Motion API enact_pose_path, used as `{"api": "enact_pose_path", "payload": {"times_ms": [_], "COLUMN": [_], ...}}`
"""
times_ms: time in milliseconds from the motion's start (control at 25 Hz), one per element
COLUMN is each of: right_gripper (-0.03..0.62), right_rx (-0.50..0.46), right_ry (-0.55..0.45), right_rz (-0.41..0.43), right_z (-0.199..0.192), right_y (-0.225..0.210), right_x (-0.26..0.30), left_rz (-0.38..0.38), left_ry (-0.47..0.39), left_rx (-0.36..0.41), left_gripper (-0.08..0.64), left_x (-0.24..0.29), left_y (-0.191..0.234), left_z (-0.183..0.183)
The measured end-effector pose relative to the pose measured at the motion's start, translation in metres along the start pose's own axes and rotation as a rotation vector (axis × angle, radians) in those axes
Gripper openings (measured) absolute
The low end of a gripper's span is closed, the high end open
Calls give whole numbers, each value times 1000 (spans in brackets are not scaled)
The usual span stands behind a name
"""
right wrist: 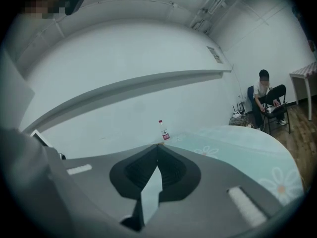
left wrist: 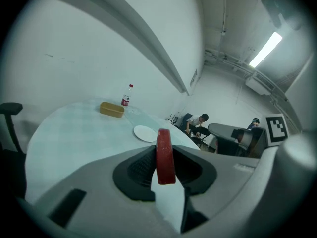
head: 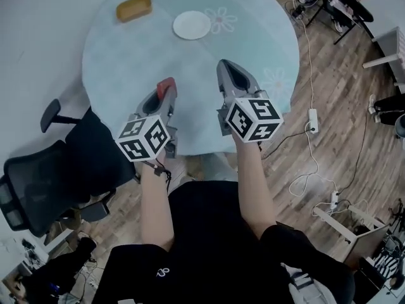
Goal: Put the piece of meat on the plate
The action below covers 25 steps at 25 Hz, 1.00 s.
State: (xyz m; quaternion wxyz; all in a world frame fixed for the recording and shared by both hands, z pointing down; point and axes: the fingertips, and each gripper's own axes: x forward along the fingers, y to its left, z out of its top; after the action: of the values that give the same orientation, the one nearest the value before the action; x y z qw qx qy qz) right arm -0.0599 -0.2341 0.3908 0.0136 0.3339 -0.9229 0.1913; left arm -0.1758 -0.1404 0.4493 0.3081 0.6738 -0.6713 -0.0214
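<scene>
- Gripping the meat (head: 166, 85), the left gripper (head: 166, 90) has its jaws pressed on the red slab's flat sides, so the pickup looks done.
- Meat hangs in the air over the near part of the table (head: 120, 56), well apart from the plate (head: 192, 25).
- Plate sits bare farther across the table, ahead and slightly right of the meat.
- Right gripper (head: 224, 65) has its jaws together on nothing and hovers beside the left.
- Left to do, as I judge it: carry the meat to the plate, lower it, release.
</scene>
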Motion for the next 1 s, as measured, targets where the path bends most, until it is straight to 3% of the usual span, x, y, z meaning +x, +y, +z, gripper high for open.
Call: {"api": "enact_pose_path", "payload": {"times_ms": [200,400,800,1000], "right_gripper": [9,9,9,9], "right_rx": [3,51,140,150], "right_ry": [30,87,42,27], "right_rz": [8,-30,-180,-213], "right_z": [8,-11,6,16], "right_y": [-36,-66,-112,-129], "right_x": [45,66,71,71], "left_rz": [-2,-12,-237,-225], "left_ry": [22,90,234,352], "left_rx": [-21,-51,-132,-142], "left_gripper": [89,89,89,89], "left_x": [51,87,236,321], "left_y": [-6,10,46,63], "left_z": [22,17,58,56]}}
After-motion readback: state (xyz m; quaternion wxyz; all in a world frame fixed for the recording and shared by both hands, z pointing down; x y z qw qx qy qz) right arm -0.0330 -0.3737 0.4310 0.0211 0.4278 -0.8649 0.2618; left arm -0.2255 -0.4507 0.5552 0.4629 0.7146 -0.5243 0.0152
